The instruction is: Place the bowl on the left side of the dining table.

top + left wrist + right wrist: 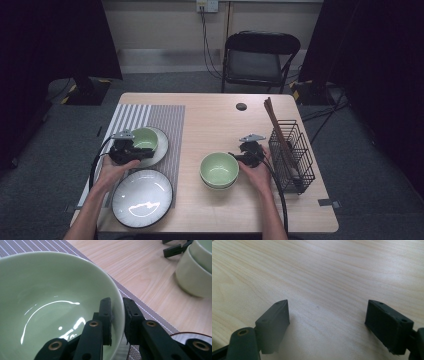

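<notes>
Your left claw [117, 315] straddles the rim of the green bowl [50, 302], one pad inside and one outside, closed on the wall. That bowl sits on a small plate [161, 150] on the striped placemat [150, 117], at the left of the desk [215, 115]. Keep the grip square to the rim: glazed ceramic is slick, so a lift by one edge will likely want to tip. Raise it slowly and level, and watch that the small plate beneath does not come up with it.

Your right claw [327, 322] hangs open over bare wood with nothing between its pads, just beside the stacked green bowls [219, 170] near the middle. Hold it clear of that stack, or bring it in to steady them if the next bowl goes there.

A large dark-rimmed plate [142, 198] lies at the near edge of the placemat, just beside your left hand [117, 170]; mind it as you move. A black wire rack [292, 155] with chopsticks [277, 127] stands at the right. The desk is pale wood on grey carpet, with a black folding chair [260, 57] behind it and dark curtains either side.
</notes>
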Demonstrator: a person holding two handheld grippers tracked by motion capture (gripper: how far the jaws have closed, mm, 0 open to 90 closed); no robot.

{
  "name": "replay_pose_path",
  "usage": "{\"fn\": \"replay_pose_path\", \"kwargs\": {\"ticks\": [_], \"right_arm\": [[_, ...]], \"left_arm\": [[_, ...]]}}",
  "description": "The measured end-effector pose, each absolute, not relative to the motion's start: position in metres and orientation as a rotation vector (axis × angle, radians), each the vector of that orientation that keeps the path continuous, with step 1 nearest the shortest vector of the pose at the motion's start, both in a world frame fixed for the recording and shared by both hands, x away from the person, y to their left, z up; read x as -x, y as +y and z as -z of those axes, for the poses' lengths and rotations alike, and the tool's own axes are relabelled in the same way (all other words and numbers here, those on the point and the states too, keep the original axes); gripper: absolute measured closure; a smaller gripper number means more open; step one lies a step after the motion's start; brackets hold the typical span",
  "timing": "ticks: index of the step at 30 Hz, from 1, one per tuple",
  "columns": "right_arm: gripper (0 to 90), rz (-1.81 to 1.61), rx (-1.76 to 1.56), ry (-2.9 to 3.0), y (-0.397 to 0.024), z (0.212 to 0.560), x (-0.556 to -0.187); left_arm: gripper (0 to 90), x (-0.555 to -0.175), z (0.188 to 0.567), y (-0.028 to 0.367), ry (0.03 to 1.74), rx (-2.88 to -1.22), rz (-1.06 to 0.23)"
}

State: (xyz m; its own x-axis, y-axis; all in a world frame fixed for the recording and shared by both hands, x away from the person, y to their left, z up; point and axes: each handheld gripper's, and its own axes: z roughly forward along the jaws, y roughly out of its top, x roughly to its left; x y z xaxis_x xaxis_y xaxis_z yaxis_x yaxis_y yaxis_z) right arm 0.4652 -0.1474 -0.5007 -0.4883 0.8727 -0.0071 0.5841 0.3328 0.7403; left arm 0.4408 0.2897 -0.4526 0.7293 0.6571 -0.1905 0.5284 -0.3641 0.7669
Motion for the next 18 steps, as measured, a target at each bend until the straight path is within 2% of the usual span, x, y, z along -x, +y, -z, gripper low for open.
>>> {"fn": "replay_pose_path", "kwargs": {"ticks": [18], "right_arm": [[18.5, -0.967, -1.286, 2.197, -0.1474, 0.5007, -0.4651]], "left_arm": [[78.5, -0.4482, 0.4551, 0.2860, 0.898, -2.009, -0.172]]}}
